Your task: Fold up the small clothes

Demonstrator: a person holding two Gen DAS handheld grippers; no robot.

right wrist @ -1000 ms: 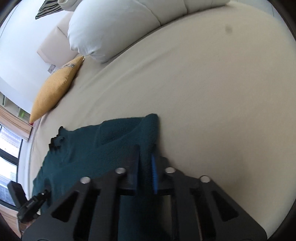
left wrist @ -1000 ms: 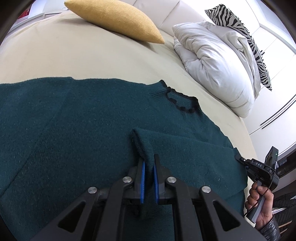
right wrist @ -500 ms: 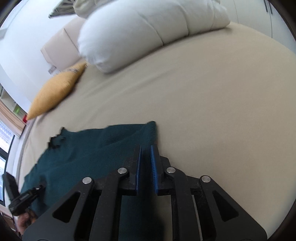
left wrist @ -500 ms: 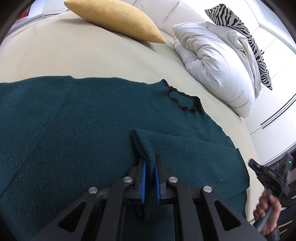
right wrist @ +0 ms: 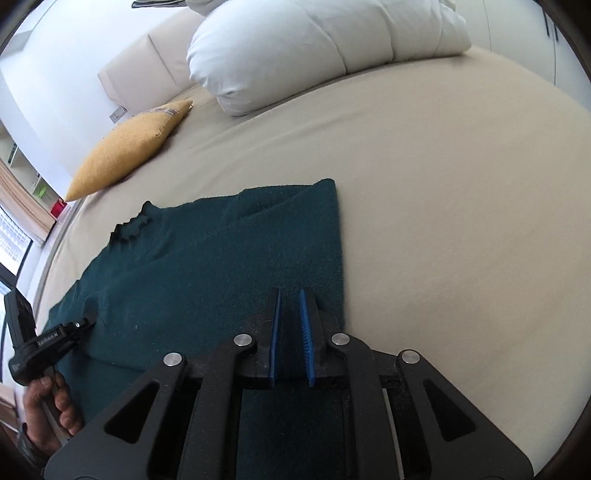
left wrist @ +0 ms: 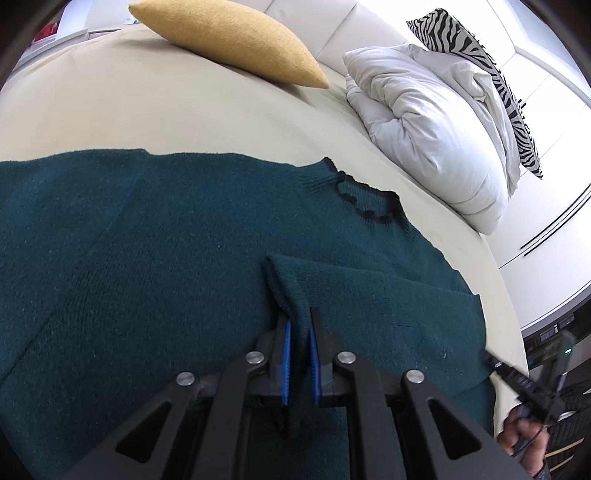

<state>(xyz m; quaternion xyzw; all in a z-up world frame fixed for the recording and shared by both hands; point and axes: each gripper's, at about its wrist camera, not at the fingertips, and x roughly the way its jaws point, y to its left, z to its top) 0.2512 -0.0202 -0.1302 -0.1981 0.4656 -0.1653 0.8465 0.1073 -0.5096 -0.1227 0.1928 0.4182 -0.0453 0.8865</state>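
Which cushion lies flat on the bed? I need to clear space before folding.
The mustard-yellow cushion lies flat; the white pillow and zebra-striped cushion rest against the headboard.

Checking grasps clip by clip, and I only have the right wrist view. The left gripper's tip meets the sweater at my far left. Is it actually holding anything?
Observer: Yes. The left gripper has its fingers shut on the sleeve cuff of the dark green sweater.
Operator: Where does that sleeve lie?
Observer: It is folded across the sweater's body. The cuff end sits near the middle, below the black-trimmed collar.
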